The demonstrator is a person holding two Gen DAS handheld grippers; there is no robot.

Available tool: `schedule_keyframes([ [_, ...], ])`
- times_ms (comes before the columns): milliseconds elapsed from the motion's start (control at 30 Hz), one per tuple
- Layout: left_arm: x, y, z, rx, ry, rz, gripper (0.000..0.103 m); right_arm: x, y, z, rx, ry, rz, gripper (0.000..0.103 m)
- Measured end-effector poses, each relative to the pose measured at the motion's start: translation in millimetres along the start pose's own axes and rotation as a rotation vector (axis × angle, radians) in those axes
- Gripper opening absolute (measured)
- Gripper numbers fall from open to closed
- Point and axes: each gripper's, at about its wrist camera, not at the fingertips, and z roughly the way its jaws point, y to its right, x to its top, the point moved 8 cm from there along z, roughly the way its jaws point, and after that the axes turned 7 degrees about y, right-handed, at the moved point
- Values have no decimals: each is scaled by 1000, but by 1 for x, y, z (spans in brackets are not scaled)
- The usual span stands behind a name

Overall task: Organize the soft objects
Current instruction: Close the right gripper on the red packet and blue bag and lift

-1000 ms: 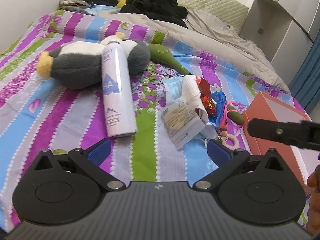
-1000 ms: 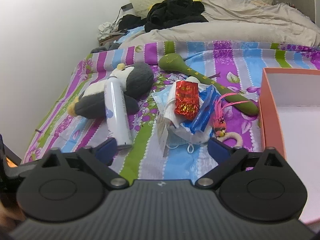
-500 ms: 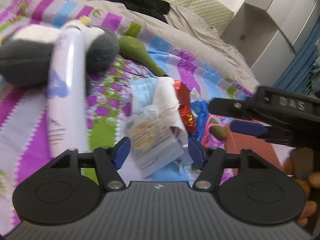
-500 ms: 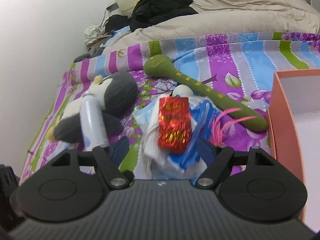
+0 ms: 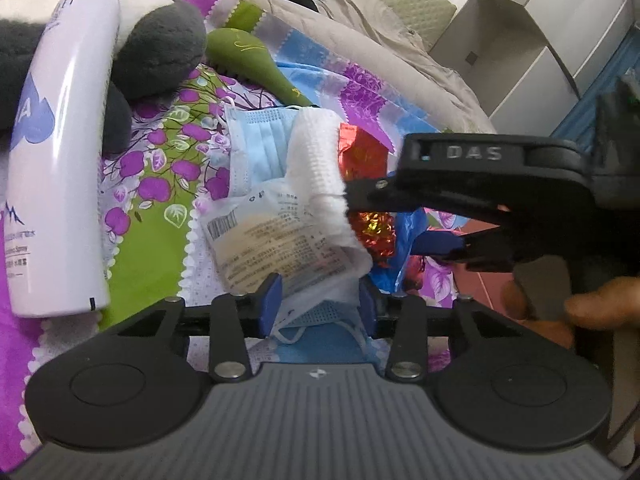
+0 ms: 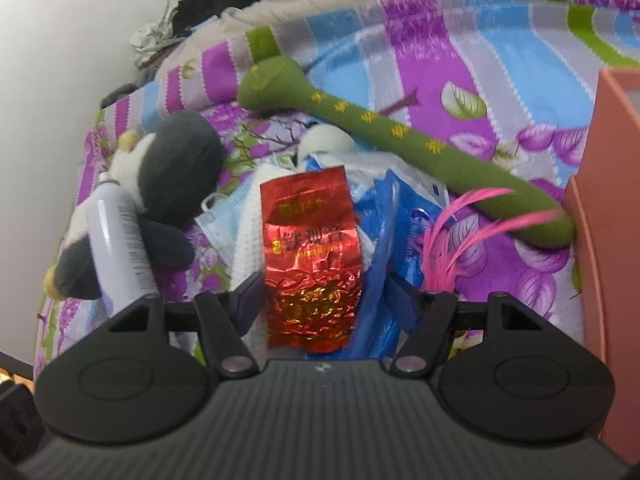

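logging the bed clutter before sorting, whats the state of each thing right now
left gripper: jaws just closing around the pile's near edge, grip unclear
right gripper: jaws just closing, astride the red packet, pads clear
red packet: sealed, crinkled, on top of pile
face mask: flat, under the cloth
white cloth: draped over pile
spray can: lying down, against the plush
plush: on its side
orange box: open

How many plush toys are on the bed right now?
2: the grey-and-white penguin plush lying beside the white spray can, and the long green plush stick behind the pile. Others may hide underneath.
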Motion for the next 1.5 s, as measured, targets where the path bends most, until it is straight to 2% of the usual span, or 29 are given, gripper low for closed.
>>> schedule_keyframes([
  [33,-1,0,2,-1,1,5,30,-2,1,3,1,-9,2,68],
  [133,-3,-4,3,21,8,18,18,-5,-1,8,9,-9,-10,68],
  [200,-4,-5,2,27,9,24,13,-4,-5,5,19,5,-31,57],
  [333,-3,-3,-5,24,15,14,8,-2,-11,-8,36,25,-44,56],
  [667,-2,11,-44,8,4,9,5,-20,-24,-60,21,67,-73,56],
  [833,-6,12,-74,30,-6,18,5,-38,-15,-86,-32,94,-56,56],
  [1100,-27,8,-108,76,-89,22,5,-72,-1,-123,-132,140,-26,56],
  [1233,-32,9,-122,98,-115,53,5,-84,0,-132,-196,154,-61,56],
  [1367,-29,18,-132,109,-129,71,5,-90,0,-140,-204,156,-71,56],
  [1500,-19,33,-141,110,-100,89,5,-93,2,-149,-203,157,-75,56],
])
